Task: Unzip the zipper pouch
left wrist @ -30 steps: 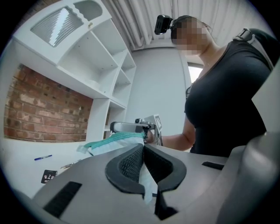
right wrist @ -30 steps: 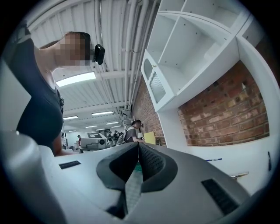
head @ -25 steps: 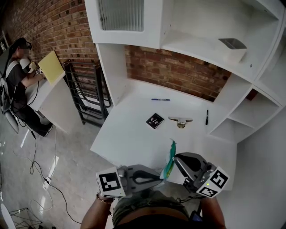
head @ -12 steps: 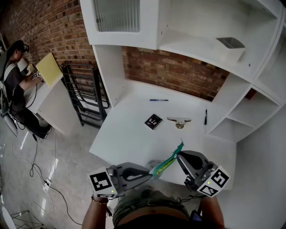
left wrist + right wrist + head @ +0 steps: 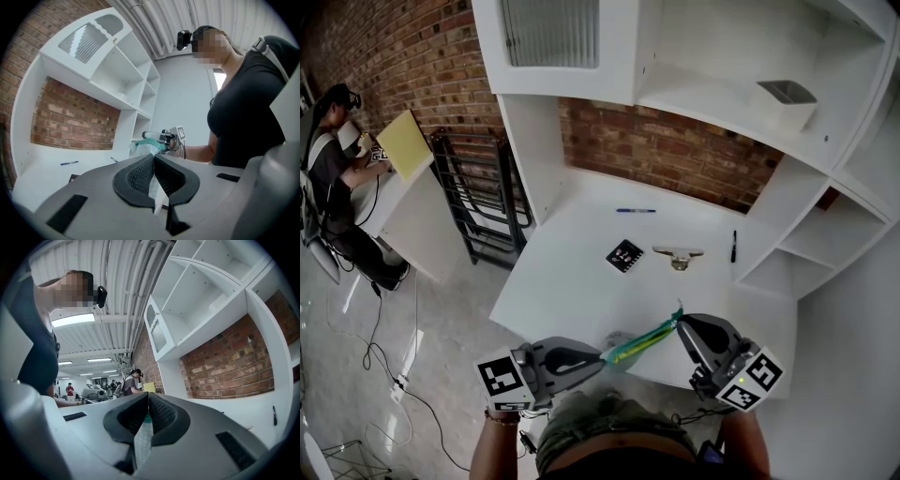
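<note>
A teal and clear zipper pouch (image 5: 642,338) stretches in the air between my two grippers, just above the near edge of the white desk (image 5: 572,272). In the head view my left gripper (image 5: 605,356) is shut on its left end and my right gripper (image 5: 680,323) is shut on its right end. In the left gripper view the jaws (image 5: 153,157) pinch a pale clear strip of the pouch (image 5: 157,190), and the pouch's far end (image 5: 146,146) shows at the right gripper (image 5: 165,138). The right gripper view shows its jaws (image 5: 148,395) closed on a pale strip of pouch (image 5: 143,437) with a green edge.
On the desk lie a blue pen (image 5: 636,210), a black marker tag (image 5: 624,254), a metal clip (image 5: 679,255) and a black pen (image 5: 733,246). A grey bin (image 5: 786,94) sits on a shelf. A black rack (image 5: 483,197) stands left of the desk; a person (image 5: 337,159) sits far left.
My left gripper has moved left, away from the right one. The pouch, which hung nearly upright by the right gripper, now stretches out between the two grippers. The right gripper stayed put.
</note>
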